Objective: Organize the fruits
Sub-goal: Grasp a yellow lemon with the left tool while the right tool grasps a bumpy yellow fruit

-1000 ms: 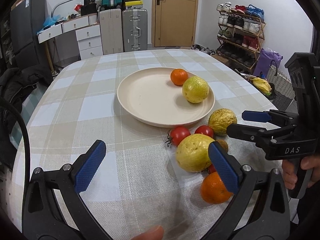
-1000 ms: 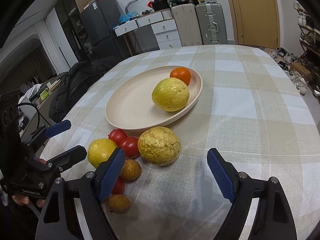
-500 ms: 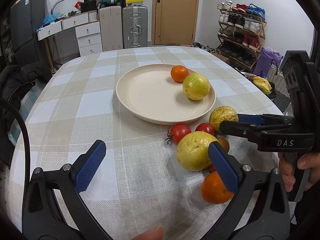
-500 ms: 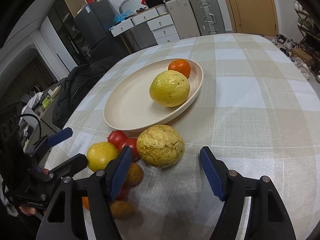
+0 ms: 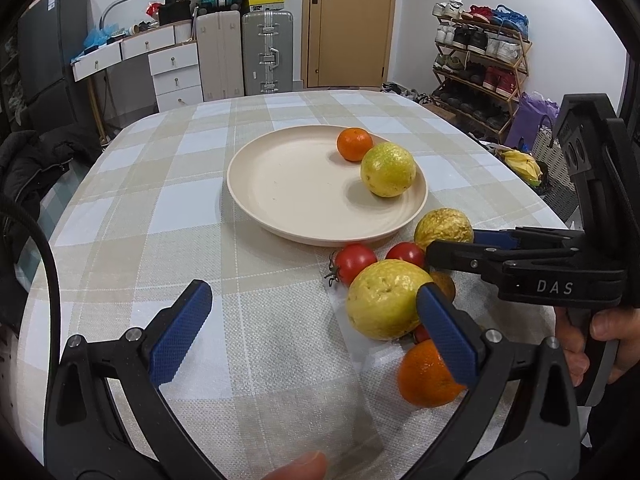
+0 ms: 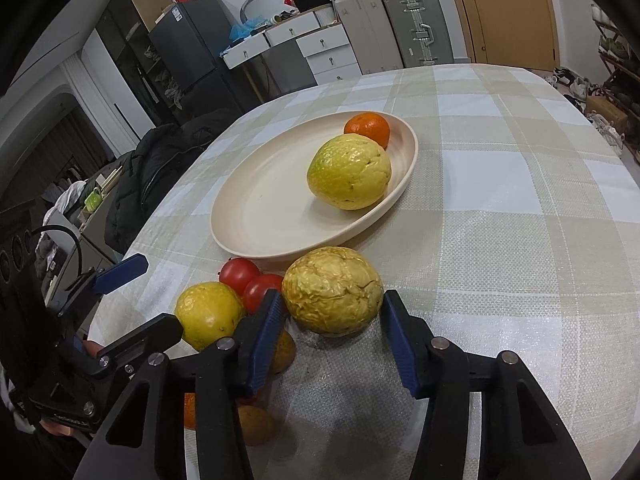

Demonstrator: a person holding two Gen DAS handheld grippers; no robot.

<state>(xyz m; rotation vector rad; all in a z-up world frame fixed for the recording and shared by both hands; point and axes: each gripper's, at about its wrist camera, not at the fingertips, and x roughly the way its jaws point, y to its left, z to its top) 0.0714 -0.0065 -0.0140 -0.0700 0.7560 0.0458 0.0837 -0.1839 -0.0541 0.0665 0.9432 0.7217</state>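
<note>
A cream plate (image 5: 296,196) (image 6: 256,216) holds a small orange (image 5: 354,144) (image 6: 367,129) and a yellow-green fruit (image 5: 388,169) (image 6: 349,171). In front of it lie a wrinkled yellow fruit (image 6: 332,290) (image 5: 442,226), two tomatoes (image 5: 356,261) (image 6: 256,280), a smooth yellow fruit (image 5: 383,298) (image 6: 209,314), an orange (image 5: 426,376) and small brown fruits (image 6: 256,424). My right gripper (image 6: 332,328) is open, its jaws either side of the wrinkled fruit, close to it. My left gripper (image 5: 316,332) is open and empty above the cloth, left of the pile.
The round table has a beige checked cloth (image 5: 160,208). A dark jacket (image 6: 160,168) hangs at its left edge. Drawers and suitcases (image 5: 244,52) stand behind, a shoe rack (image 5: 480,60) at the right.
My right gripper has moved forward and narrowed, so its jaws now flank the wrinkled yellow fruit. My left gripper has hardly moved.
</note>
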